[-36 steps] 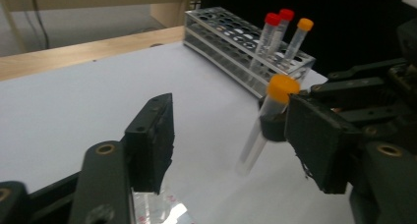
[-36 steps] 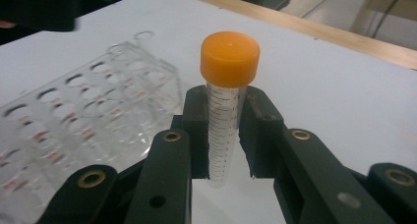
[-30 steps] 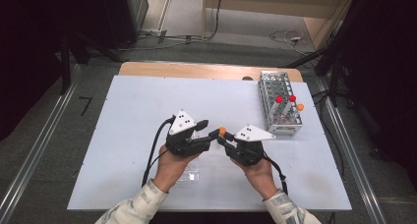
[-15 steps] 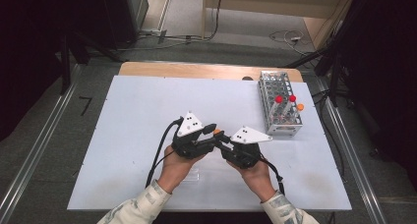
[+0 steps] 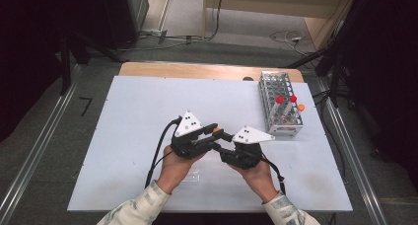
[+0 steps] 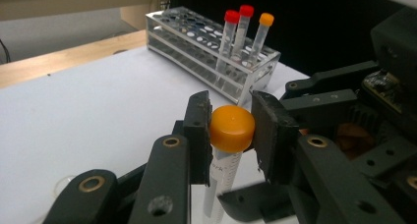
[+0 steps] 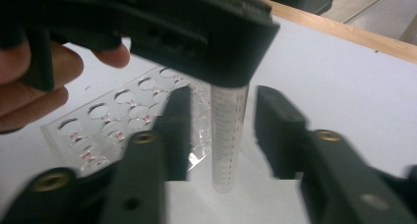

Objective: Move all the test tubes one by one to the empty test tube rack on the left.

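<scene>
A clear tube point(image 6: 223, 180) with an orange cap point(image 6: 232, 128) stands upright between both grippers above the table. My left gripper point(image 6: 230, 117) is shut on the cap, its jaws having just been closing onto it. My right gripper point(image 7: 226, 128) has just been opening; its jaws stand apart on either side of the tube's body point(image 7: 227, 135) without touching it. In the high view the left gripper point(image 5: 215, 132) and right gripper point(image 5: 224, 141) meet tip to tip at the table's middle, with the orange cap point(image 5: 216, 130) between them.
A metal tube rack point(image 5: 281, 104) stands at the right rear, holding two red-capped tubes point(image 6: 235, 32) and one orange-capped tube point(image 6: 260, 35). A clear flat plastic holder point(image 7: 113, 126) lies on the white table point(image 5: 128, 116) under the hands.
The left gripper's jaws have reached the orange cap and closed on it. The right gripper's jaws have come apart from the tube. Both hands stay in place.
</scene>
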A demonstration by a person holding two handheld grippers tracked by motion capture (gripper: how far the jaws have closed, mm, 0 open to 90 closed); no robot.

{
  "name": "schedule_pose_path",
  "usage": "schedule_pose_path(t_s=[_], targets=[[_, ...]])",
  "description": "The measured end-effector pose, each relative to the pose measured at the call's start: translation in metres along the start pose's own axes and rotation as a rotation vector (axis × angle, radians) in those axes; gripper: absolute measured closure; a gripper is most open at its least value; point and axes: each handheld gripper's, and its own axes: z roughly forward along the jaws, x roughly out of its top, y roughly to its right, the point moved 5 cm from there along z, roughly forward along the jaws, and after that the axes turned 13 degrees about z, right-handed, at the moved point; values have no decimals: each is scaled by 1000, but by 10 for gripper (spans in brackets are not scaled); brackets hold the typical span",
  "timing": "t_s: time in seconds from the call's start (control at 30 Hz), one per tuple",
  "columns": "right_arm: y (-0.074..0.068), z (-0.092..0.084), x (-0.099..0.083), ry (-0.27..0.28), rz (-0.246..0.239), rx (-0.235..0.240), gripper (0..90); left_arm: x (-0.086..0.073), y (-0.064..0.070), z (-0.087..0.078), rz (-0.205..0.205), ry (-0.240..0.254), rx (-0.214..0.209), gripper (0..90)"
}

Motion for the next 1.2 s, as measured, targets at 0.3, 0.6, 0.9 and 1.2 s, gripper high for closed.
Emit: schedule_pose_path(t_s=[0.3, 0.6, 0.9, 1.2], targets=[[4, -15, 9, 30, -3, 29, 341, 12, -18, -28, -35, 49, 20, 703], [19, -20, 12, 40, 27, -12, 315, 16, -39, -52, -53, 33, 51, 704], [28, -24, 13, 51, 45, -40, 301, 13, -58, -61, -40, 21, 148, 704], [32, -25, 13, 50, 54, -56, 301, 8, -66, -47, -20, 8, 227, 704]])
